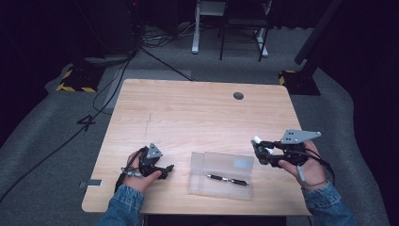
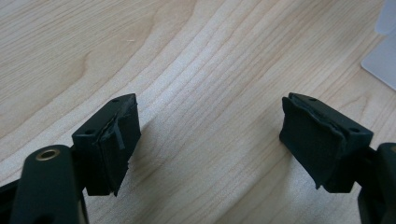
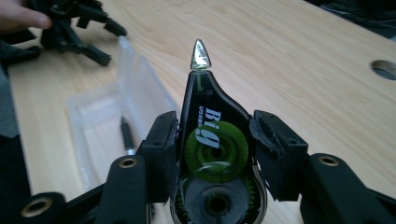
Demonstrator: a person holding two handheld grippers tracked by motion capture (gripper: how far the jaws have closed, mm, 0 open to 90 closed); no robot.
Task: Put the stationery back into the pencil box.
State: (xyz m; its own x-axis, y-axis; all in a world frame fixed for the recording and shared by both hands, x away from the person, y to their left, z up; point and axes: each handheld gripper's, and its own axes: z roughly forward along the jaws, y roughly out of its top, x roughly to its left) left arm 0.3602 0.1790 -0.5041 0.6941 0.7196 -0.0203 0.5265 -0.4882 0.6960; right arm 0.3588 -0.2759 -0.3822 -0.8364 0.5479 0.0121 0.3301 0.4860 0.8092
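Right claw (image 3: 212, 154): nearest the lens in the right gripper view; its two black jaws press on either side of a correction tape dispenser (image 3: 212, 140), gripping it.
Correction tape dispenser: dark translucent body, green wheel inside, white "Big" lettering, pointed clear tip aimed at 12 o'clock in that view; held above the bench, not touching it.
Right claw, high view (image 1: 259, 149): at about 3 o'clock of the bench, held in the person's right hand (image 1: 301, 165), jaws pointing toward 9 o'clock, a white part of the dispenser showing at its tip.
Clear plastic case (image 1: 221, 174): open and lying flat near the bench's front edge, between the two claws.
Case contents: one black pen (image 1: 228, 180) lying in the front half; the rear half carries a pale label.
Left claw (image 2: 210, 135): jaws spread wide apart, holding nothing, bare wood between them.
Left claw, high view (image 1: 165, 170): at about 7 o'clock of the bench, resting low by the surface in the left hand (image 1: 139, 172), just beside the case.
Bench (image 1: 188, 113): light wood, with a round cable hole (image 1: 238, 95) toward 1 o'clock.
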